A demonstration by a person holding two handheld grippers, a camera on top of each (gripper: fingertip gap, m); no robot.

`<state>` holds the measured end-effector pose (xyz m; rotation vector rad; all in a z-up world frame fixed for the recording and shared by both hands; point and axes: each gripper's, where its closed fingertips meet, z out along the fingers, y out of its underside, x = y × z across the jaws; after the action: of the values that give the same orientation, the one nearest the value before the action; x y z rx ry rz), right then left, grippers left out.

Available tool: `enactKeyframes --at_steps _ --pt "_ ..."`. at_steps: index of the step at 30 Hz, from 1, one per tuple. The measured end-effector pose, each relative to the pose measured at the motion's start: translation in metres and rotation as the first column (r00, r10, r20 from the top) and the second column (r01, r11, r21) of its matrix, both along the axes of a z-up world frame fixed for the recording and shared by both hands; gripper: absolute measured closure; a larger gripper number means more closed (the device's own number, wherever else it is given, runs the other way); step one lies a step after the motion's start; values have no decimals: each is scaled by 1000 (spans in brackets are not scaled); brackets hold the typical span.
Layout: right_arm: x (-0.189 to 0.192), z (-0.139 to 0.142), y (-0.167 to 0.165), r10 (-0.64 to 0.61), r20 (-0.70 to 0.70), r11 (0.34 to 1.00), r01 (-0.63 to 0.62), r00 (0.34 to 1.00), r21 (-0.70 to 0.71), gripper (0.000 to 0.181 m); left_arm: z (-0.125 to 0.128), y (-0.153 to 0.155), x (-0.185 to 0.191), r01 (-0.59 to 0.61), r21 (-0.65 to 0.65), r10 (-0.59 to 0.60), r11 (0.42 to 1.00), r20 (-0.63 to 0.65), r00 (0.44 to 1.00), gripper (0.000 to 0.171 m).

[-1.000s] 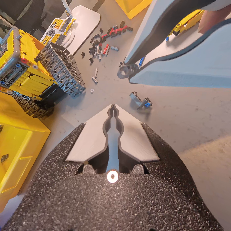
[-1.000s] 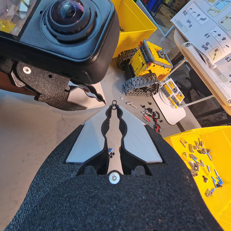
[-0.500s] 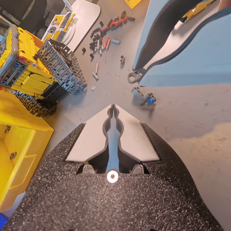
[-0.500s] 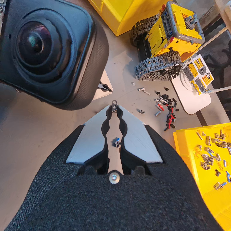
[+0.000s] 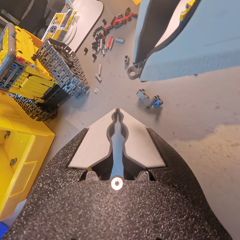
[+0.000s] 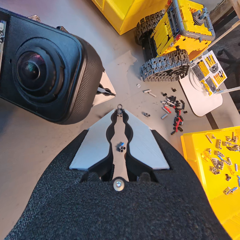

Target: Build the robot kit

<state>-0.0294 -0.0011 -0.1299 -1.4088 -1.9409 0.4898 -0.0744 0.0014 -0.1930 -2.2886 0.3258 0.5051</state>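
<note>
Grey connector (image 6: 119, 109) pinched in right gripper (image 6: 119, 112)

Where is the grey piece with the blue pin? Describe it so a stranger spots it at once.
Start at the yellow tracked model on the grey table. Go right past the clear round stud, beyond the left tool's shut tips, to a grey angled piece lying alone. Unlike the grey pins nearby, it has a bright blue pin at one end.
</note>
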Motion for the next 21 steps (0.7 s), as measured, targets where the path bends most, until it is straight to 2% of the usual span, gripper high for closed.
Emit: enactKeyframes --at_steps 9,12,17,21 --pt "0 -1 2 7 1 1000 -7 1000 -1 174 -2 0 2 7 -3 -7 1000 1 1000 171" --pt "4 -8 -3 61 25 998 -61 998 -16 174 -2 -1 0 7 -5 -7 1000 0 1000 171" --pt "32 -56 -37 290 189 947 -252 938 -200 174 2 -13 -28 -48 -7 48 999 9 999 171" --pt "35 -84 -44 333 259 933 -278 907 -228 174 -1 -22 -45 -84 -29 85 996 21 996 171"
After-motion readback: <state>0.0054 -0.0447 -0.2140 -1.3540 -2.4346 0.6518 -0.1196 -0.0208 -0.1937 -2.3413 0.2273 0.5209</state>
